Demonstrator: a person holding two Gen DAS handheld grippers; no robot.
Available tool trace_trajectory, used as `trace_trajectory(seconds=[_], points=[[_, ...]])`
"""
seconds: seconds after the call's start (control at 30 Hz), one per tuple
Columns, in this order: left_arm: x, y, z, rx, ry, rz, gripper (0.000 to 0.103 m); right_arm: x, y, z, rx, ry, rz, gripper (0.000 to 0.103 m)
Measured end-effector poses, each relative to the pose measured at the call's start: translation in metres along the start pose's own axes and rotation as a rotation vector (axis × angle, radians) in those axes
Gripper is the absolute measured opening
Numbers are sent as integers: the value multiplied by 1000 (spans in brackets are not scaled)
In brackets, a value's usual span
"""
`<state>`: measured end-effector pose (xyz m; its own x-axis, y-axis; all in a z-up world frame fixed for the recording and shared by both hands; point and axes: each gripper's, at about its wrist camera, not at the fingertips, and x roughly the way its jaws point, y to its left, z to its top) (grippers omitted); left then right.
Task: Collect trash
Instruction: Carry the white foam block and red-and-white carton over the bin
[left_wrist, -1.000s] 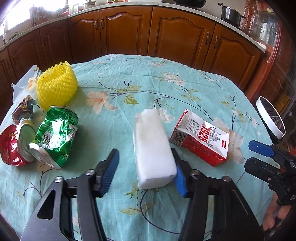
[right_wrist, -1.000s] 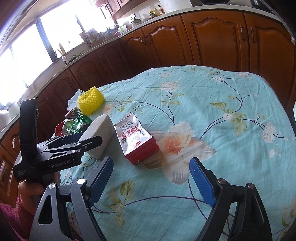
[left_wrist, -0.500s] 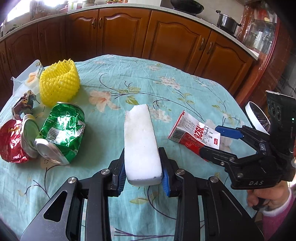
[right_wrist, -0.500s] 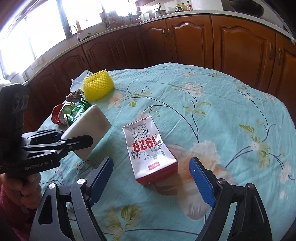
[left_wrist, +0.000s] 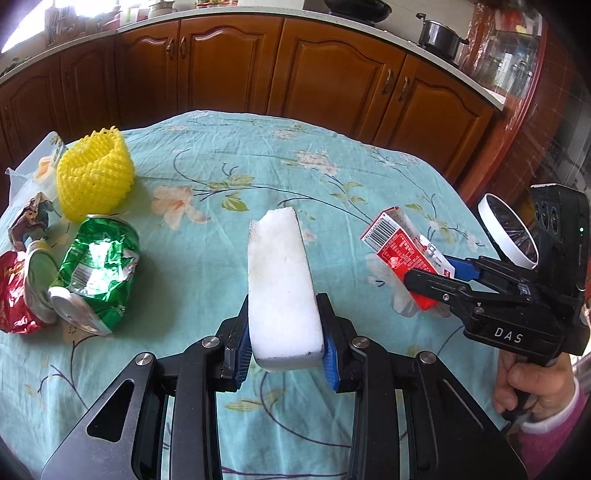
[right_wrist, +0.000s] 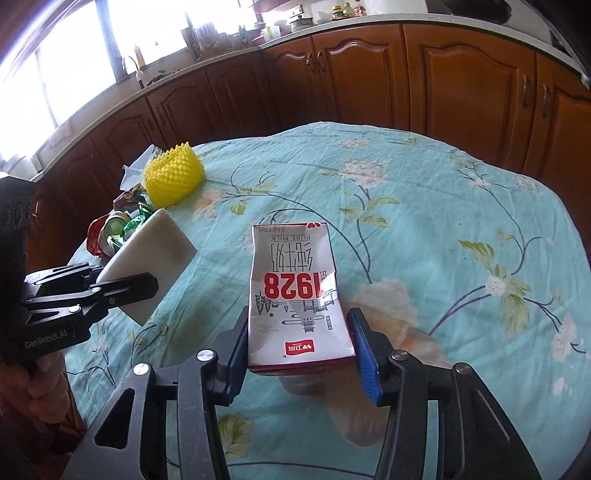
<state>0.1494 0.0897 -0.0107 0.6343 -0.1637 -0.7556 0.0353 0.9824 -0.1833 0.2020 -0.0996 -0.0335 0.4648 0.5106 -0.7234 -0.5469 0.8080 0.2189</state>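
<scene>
Left gripper (left_wrist: 286, 349), lower centre, clamped on a white rectangular foam block (left_wrist: 281, 288) lifted off the floral teal tablecloth (left_wrist: 207, 177); right gripper (right_wrist: 301, 354) clamped on a crumpled red-and-white milk carton (right_wrist: 295, 295) at frame centre.

The milk carton (right_wrist: 295, 295) reads "1928" in red and "PURE MILK". The right gripper (left_wrist: 439, 271) body bears "DAS". The left gripper (right_wrist: 122, 280) body bears "GenRobot.AI".

Matt white foam block (left_wrist: 282, 284), glossy printed-card milk carton (right_wrist: 297, 299), crumpled shiny metal green can (left_wrist: 98, 269), wrinkled floral cloth tablecloth (left_wrist: 229, 177), varnished wood cabinets (left_wrist: 325, 70).
</scene>
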Motion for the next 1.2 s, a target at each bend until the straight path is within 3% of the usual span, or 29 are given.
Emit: trace_trajectory(seconds=[0.23,0.4,0.73,1.0,1.2], points=[[15,-47,-2,84,30,-73,29,-39,-34,-22,89,-30,-86,51],[25,-69,-6,125,56,-98,29,-51,-61,-40,159,-4,-153,51],[27,-68,-7,125,70,-83,29,-52,-58,-38,152,-18,-140,58],[26,-82,-4,155,65,-83,29,-62,-59,-44,146,-55,-146,48],[27,-111,4,208,51,-103,29,-92,-74,-55,205,-104,-175,47]])
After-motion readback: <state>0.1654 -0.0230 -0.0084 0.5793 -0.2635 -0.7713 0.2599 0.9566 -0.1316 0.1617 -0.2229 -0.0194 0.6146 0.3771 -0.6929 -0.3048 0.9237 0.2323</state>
